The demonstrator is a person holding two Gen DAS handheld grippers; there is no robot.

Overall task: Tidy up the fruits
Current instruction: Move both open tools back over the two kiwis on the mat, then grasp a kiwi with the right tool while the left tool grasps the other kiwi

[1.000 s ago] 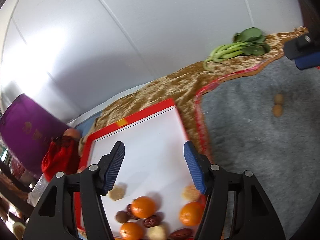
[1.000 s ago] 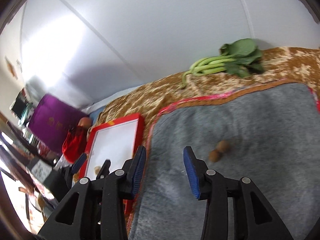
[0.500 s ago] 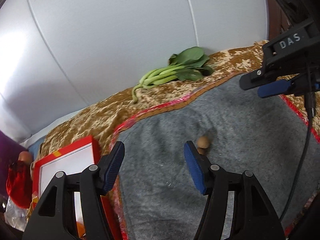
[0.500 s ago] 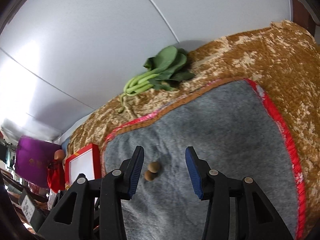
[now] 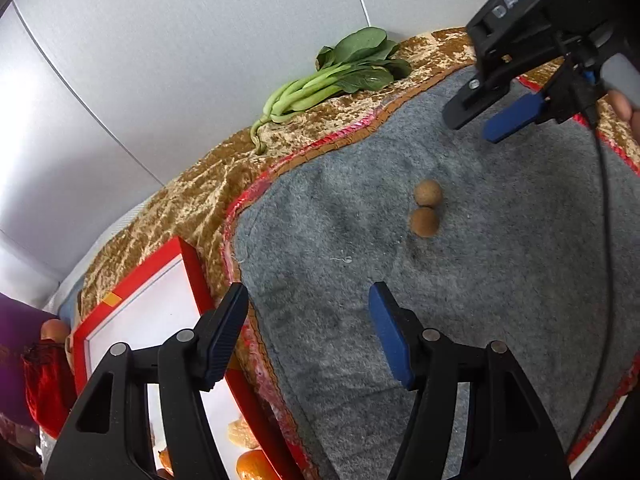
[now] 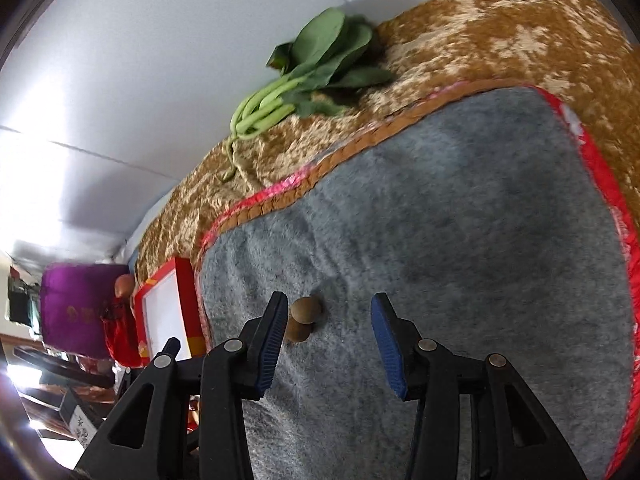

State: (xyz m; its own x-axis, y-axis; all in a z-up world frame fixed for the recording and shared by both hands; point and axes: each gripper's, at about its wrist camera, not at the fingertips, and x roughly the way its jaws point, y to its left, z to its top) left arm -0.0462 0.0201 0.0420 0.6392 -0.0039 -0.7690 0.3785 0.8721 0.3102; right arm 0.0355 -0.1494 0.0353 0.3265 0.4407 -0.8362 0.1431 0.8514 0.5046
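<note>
Two small brown round fruits [image 5: 427, 194] [image 5: 424, 222] lie touching each other on a grey mat [image 5: 500, 288]. My left gripper [image 5: 310, 320] hangs open and empty over the mat's left part, short of the fruits. At its left stands a red-rimmed white tray [image 5: 192, 264] with an orange [image 5: 252, 466] and other fruit at the bottom edge. My right gripper [image 6: 328, 328] is open above the mat [image 6: 460, 220]; the two brown fruits [image 6: 306, 310] lie just beyond its left finger's tip, untouched. In the left wrist view the right gripper [image 5: 472, 128] hovers at the upper right.
A bunch of leafy greens [image 5: 340, 72] lies on the gold-brown cloth [image 5: 200, 200] by the white wall. A red bag [image 5: 44, 384] and a purple cushion [image 6: 76, 304] sit beyond the tray. A black cable [image 5: 606, 240] hangs from the right gripper.
Both views have swung from the red tray over to the grey mat. The two brown fruits now lie closer to both grippers, and the right gripper has come lower over them.
</note>
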